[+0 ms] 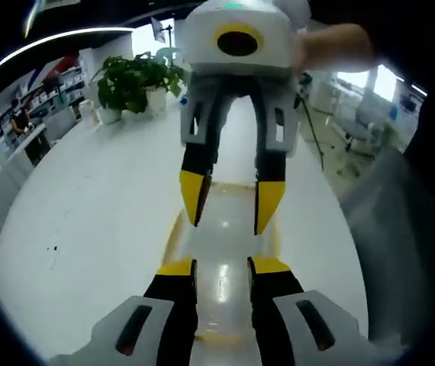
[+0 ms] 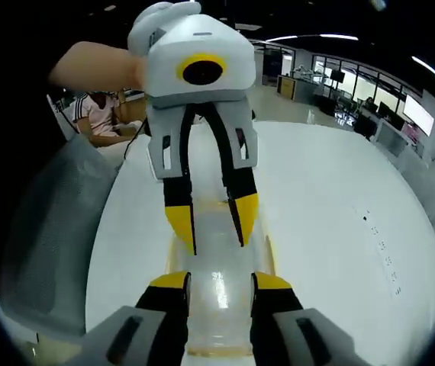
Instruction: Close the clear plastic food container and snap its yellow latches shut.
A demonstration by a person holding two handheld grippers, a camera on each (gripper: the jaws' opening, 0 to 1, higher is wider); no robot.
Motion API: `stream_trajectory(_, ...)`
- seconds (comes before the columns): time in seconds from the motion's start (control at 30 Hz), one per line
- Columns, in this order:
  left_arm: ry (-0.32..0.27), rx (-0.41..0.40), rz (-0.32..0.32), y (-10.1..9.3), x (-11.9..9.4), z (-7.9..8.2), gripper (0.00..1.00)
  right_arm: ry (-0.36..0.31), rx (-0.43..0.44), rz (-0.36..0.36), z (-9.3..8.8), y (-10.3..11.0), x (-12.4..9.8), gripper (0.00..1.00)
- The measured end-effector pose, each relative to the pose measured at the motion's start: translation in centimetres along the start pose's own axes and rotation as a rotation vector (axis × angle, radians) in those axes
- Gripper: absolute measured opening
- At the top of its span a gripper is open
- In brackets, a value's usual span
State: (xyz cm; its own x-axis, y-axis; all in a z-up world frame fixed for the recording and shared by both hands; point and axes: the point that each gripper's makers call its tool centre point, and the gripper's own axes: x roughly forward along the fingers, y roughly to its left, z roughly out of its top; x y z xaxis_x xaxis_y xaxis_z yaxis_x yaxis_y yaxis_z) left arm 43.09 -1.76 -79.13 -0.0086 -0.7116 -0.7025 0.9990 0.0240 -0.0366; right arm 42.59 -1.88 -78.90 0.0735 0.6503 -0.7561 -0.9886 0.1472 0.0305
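Large glossy white tabletop (image 1: 88,229), open-plan room behind with green potted plant (image 1: 136,82) in a white pot, seated person in striped shirt (image 2: 99,114). Clear rectangular plastic food container with yellow latches (image 1: 221,259) lies flat on table, lid on, between both grippers facing each other. Left gripper (image 1: 223,268) jaws apart, straddling near end; right gripper (image 2: 219,284) jaws apart over opposite end. Yellow-tipped black fingers (image 1: 176,268), contact with latches unclear
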Motion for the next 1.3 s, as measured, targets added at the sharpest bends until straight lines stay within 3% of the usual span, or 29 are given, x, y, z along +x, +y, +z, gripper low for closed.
stream_trajectory(0.27,0.000,0.016,-0.019,-0.6,0.7,0.4,0.24,-0.002,-0.004,0.005,0.3,-0.6,0.3,0.29)
stream_trajectory(0.67,0.004,0.030,-0.012,-2.2,0.4,0.0,0.27,0.034,-0.028,0.033,0.3,-1.8,1.0,0.38)
stream_trajectory(0.97,0.004,0.025,0.036,-3.1,0.7,-1.0,0.32,0.066,-0.025,0.071,-0.2,-2.2,1.4,0.46)
stream_trajectory(1.13,-0.008,0.024,0.066,-3.3,0.9,-1.1,0.45,0.096,-0.011,0.105,-0.8,-2.2,1.8,0.50)
stream_trajectory(1.2,-0.001,0.056,0.082,-3.4,0.9,-1.1,0.45,0.092,0.019,0.128,-0.8,-2.2,1.9,0.51)
stream_trajectory(1.3,0.052,0.184,0.160,-2.9,1.0,-1.5,0.44,0.107,0.017,0.146,-0.9,-2.2,2.0,0.54)
